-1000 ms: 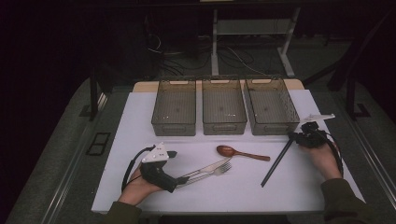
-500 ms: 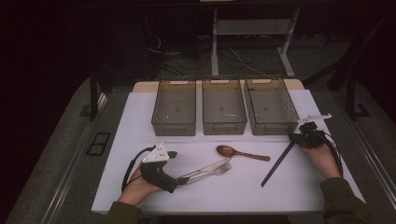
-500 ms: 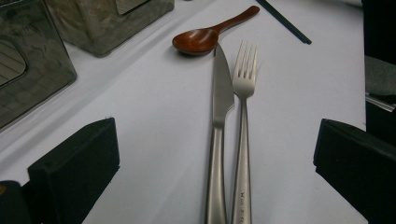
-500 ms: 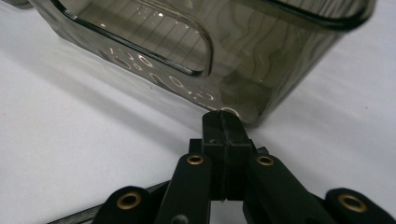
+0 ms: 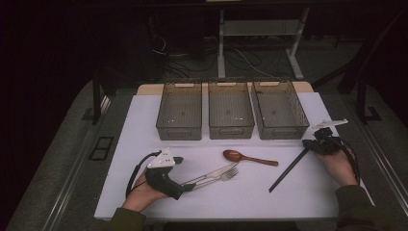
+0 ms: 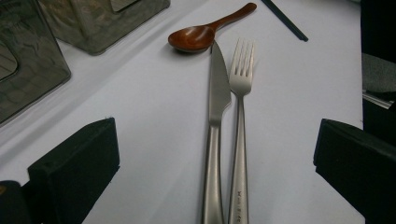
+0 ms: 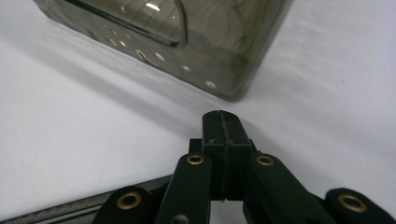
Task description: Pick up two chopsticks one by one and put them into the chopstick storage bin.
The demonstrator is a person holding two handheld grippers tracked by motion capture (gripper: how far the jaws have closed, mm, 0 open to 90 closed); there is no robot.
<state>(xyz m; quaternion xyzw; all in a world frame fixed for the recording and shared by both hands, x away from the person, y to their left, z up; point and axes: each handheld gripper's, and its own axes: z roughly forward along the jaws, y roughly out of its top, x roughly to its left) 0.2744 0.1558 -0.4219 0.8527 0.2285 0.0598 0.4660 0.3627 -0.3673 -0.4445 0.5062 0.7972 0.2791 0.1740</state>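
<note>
A steel knife (image 5: 215, 173) and fork (image 5: 225, 176) lie side by side on the white table (image 5: 144, 144), handles toward my left gripper (image 5: 188, 185). In the left gripper view the jaws of the left gripper (image 6: 217, 126) stand wide open on either side of the knife (image 6: 217, 98) and fork (image 6: 240, 84), touching neither. A brown wooden spoon (image 5: 248, 158) lies just beyond them. Black chopsticks (image 5: 287, 171) slant up to my right gripper (image 5: 309, 144). My right gripper (image 7: 223, 116) is shut, pads pressed flat together, and the chopsticks (image 7: 70, 205) pass low behind them.
Three smoky plastic bins (image 5: 179, 131) (image 5: 231, 131) (image 5: 284, 131) stand in a row at the back of the table. The corner of the right bin (image 7: 210, 42) is close in front of the right gripper. The table's front edge runs by both hands.
</note>
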